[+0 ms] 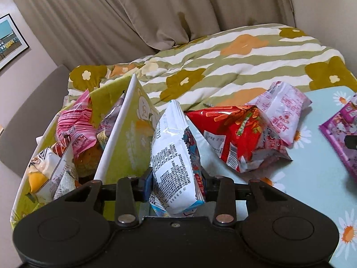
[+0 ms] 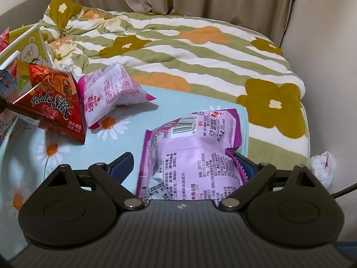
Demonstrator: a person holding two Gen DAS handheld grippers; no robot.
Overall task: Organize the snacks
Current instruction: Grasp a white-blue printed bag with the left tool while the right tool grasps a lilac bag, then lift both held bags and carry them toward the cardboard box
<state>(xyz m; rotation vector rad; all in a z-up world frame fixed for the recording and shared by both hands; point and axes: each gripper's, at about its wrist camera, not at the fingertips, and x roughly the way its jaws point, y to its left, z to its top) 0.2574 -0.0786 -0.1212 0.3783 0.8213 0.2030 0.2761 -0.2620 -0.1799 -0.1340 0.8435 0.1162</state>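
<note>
My left gripper is shut on a white and blue snack packet, held upright just right of the green box. The box holds several packets, among them a pink one. A red Potato Stix bag and a pale pink packet lie on the daisy-print table. My right gripper is open, its fingers either side of a purple packet lying on the table. The red bag and the pale pink packet lie to the left.
A bed with a green-striped flower quilt lies behind the table, with beige curtains beyond. A crumpled white bag sits by the wall on the right. The purple packet's edge shows in the left wrist view.
</note>
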